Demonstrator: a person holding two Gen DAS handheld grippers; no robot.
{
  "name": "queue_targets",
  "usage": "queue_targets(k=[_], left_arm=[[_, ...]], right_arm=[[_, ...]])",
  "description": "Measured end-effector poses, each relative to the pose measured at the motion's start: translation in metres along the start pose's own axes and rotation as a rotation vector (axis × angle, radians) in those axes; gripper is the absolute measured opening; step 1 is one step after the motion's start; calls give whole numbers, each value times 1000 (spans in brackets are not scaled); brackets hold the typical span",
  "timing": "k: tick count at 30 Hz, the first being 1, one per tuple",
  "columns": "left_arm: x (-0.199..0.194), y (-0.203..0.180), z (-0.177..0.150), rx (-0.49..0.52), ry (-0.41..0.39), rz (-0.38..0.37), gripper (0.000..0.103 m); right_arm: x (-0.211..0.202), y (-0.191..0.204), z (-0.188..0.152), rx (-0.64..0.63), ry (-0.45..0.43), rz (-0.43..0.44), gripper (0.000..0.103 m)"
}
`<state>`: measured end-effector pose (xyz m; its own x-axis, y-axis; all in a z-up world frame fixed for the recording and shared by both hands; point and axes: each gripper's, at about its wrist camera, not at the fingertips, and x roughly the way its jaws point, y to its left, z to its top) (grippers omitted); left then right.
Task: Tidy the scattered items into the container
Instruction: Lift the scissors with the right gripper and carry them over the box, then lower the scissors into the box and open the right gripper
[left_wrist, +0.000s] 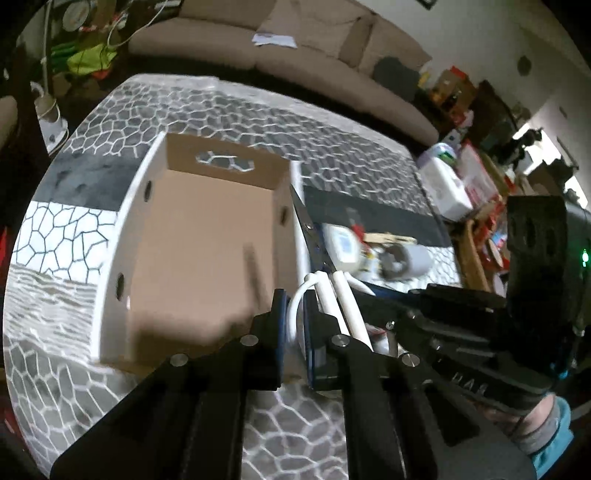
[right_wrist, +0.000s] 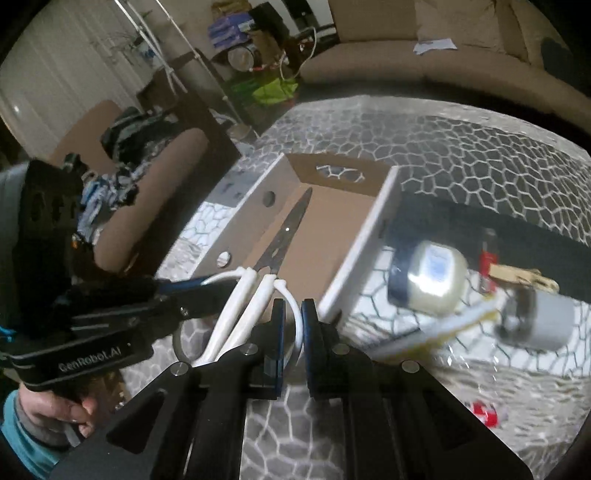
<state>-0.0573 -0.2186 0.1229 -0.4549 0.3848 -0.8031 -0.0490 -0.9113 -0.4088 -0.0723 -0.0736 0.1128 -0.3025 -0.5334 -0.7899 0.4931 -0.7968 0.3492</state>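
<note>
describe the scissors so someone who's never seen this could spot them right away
Start at the open cardboard box on the patterned rug. Over its near edge, two black tools meet: the left tool and the right tool each pinch one white handle loop. Between them are the scissors, the only thing with long dark metal blades, pointing into the box.

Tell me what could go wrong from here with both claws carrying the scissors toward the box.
Each claw, left and right, pinches only one thin white handle loop of the scissors, so pulling apart could spread the blades or lose the grip. The blade tip may catch the cardboard box wall.
</note>
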Motion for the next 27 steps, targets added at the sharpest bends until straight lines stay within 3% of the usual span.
queue_targets(k=[7,15,22,27], left_arm=[[52,38,27,-26,67,27,9],[84,47,50,78,96,132,7],[118,43,51,127,172,173,7],[130,41,48,126,205,190,7]], right_arm=[[47,-10,33,22,55,-65,9],[90,4,66,-106,179,-215,11],[90,3,60,-201,215,-301,11],[77,-3,65,-179,169,-274,11]])
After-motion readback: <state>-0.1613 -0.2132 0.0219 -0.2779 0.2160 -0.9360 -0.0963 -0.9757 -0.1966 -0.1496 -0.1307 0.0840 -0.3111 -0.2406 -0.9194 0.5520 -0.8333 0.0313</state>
